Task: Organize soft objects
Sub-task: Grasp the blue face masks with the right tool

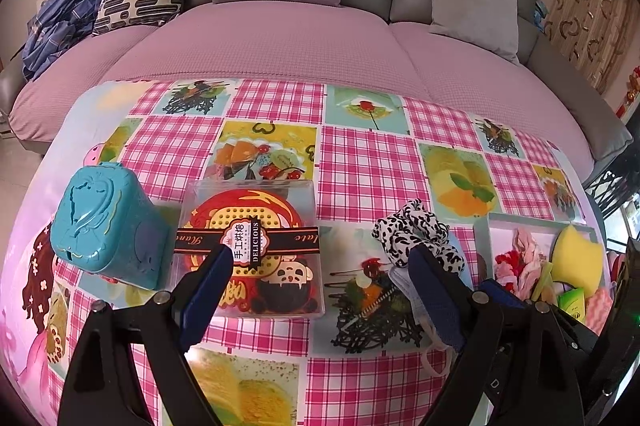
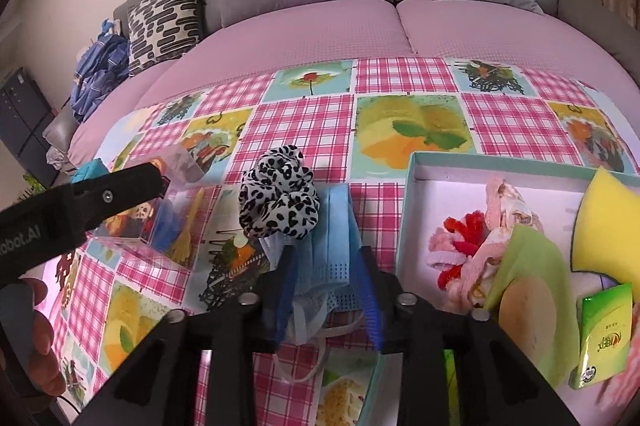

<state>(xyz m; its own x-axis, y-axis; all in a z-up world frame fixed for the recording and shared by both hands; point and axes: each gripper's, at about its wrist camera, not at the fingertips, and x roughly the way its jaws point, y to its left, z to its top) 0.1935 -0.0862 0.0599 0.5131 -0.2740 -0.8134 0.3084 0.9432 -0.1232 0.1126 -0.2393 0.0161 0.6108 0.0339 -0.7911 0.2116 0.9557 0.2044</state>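
Note:
A light blue face mask [image 2: 336, 218] lies on the checked tablecloth with a leopard-print scrunchie [image 2: 280, 197] on its far end. My right gripper [image 2: 326, 252] is open, its blue pads standing on either side of the mask's near end without pressing it. My left gripper [image 1: 320, 286] is open wide above the cloth, between a clear box [image 1: 248, 246] holding a red ornament and the scrunchie [image 1: 416, 234]. Right of the mask stands a teal-rimmed open box [image 2: 412, 185] with pink cloths, a red fluffy piece, a green cloth and a yellow sponge [image 2: 608, 226] in it.
A teal plastic case [image 1: 108, 226] stands left of the clear box. A green tissue packet [image 2: 604, 338] lies in the open box. A sofa [image 1: 280, 37] with cushions runs behind the table. A hand [image 2: 44, 338] holds the left gripper's handle at lower left.

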